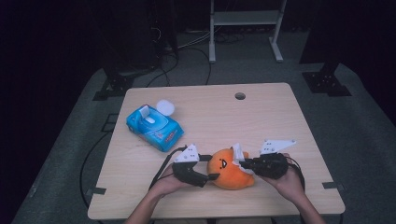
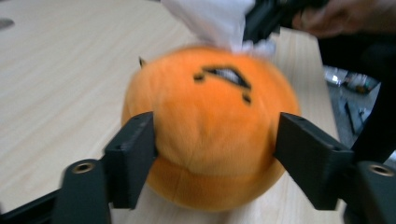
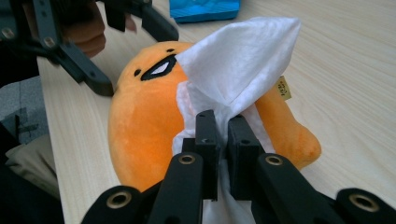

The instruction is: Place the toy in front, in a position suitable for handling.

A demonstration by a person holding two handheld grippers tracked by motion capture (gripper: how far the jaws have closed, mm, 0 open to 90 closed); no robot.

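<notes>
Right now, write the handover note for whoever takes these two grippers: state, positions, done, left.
Left gripper: jaws set on both sides of the orange plush toy, pads against its sides, steadying it on the table.
Right gripper: shut on a white tissue, which lies against the top of the toy beside its face.
Blue tissue pack: far left of the table, flap open, a white lid-like piece just behind it.
Done: one tissue in hand and brought to the toy.
Left, as I read it: wipe the toy with the tissue while the left gripper holds it, then put the tissue aside.
</notes>
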